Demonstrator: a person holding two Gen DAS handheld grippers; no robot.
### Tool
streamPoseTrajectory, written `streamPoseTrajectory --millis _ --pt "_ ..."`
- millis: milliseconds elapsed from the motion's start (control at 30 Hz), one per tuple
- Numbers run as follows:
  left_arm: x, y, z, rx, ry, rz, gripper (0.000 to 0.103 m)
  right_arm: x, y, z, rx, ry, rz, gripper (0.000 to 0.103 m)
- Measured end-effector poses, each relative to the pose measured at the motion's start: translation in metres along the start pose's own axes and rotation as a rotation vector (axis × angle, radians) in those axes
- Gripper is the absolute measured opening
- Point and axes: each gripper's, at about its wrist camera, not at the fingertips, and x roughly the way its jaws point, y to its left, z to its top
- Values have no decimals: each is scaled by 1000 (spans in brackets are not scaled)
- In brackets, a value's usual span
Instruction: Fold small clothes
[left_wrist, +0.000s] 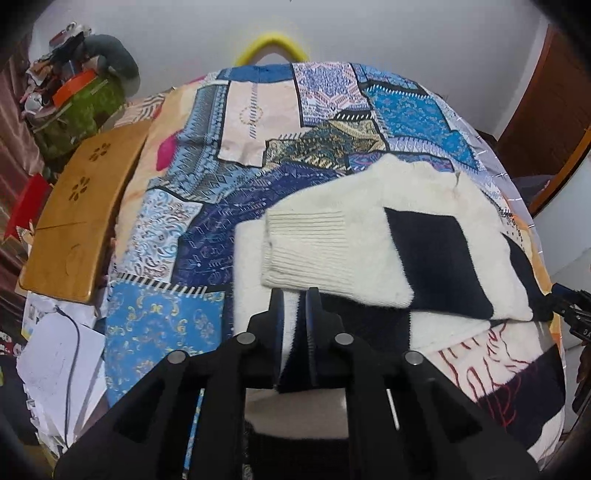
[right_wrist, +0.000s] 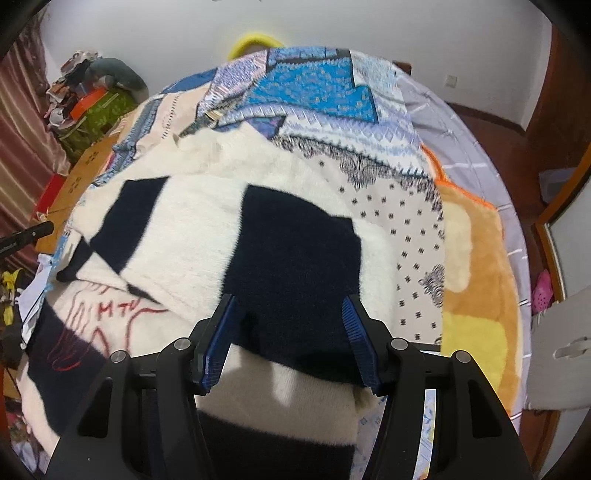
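Observation:
A fluffy cream sweater with navy blocks and red line drawing (left_wrist: 351, 229) lies on the patchwork bedspread (left_wrist: 207, 192). One sleeve with a ribbed cream cuff (left_wrist: 295, 251) is folded across its body. My left gripper (left_wrist: 295, 306) sits at the sweater's near edge, its jaws narrow and pinching a layer of cream and navy fabric. In the right wrist view the sweater (right_wrist: 192, 236) fills the middle. My right gripper (right_wrist: 288, 314) stands about half wide, and a thick navy fold (right_wrist: 295, 280) fills the gap from pad to pad, raised a little over the cream layer below.
A wooden board (left_wrist: 77, 221) lies along the bed's left side, with papers and a cable (left_wrist: 62, 354) below it. Clutter is piled at the back left (left_wrist: 77, 92). An orange and yellow plush blanket (right_wrist: 476, 280) borders the bedspread on the right. Floor and a wooden door lie beyond.

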Motion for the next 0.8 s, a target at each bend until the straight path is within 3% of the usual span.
streamPoseTrajectory --millis 200,267,333,500,800 --pt "-29 8 -4 13 -70 27 49 -37 6 0 -32 -69 -24 56" --pt "-38 12 -7 15 -84 32 54 -48 6 -1 -41 -92 -39 72" --pt "-45 17 -10 13 -90 35 57 -62 4 -4 -48 -126 -65 77" --pt "-54 31 -25 -10 -74 34 67 -77 -4 -14 -19 -131 -75 77" --pt "-35 43 -66 -57 50 -1 71 -71 -17 -45 59 -80 -57 77"
